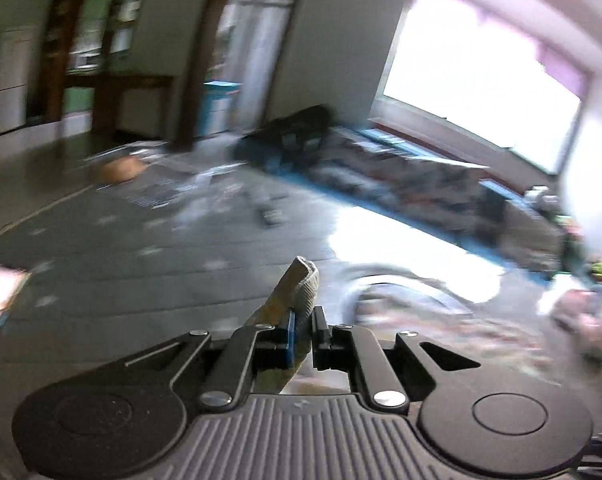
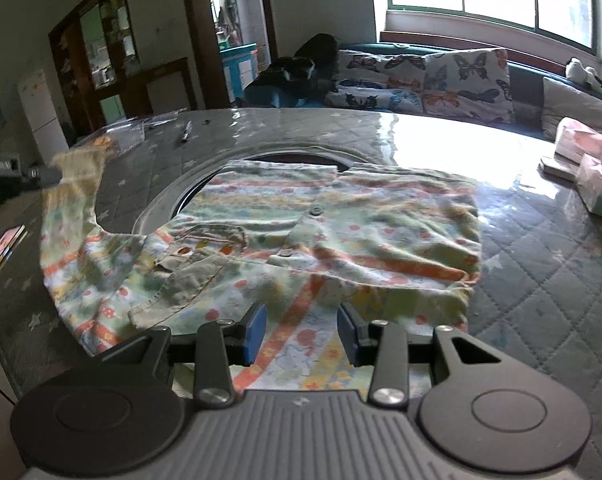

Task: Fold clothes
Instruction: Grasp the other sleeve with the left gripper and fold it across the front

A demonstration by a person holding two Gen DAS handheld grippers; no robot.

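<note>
While your shirt [image 2: 301,236] lies on the table [image 2: 541,240]:
Left gripper [image 1: 301,328]: you pinch its sleeve [image 1: 297,292], raised at 9 o'clock.
Right gripper [image 2: 301,332]: half-wide, nothing pinched, over the hem at 6 o'clock.

Tabletop [image 2: 541,264] right of shirt [image 2: 341,232] open; pink boxes [image 2: 581,148] block far right edge; pen [image 2: 187,131] far left.

Two wrist cameras over a quilted table [image 2: 541,248]
Each looks forward and down along its fingers, close to the tabletop; both take in the sofa [image 2: 421,76] and window [image 1: 481,80]
</note>
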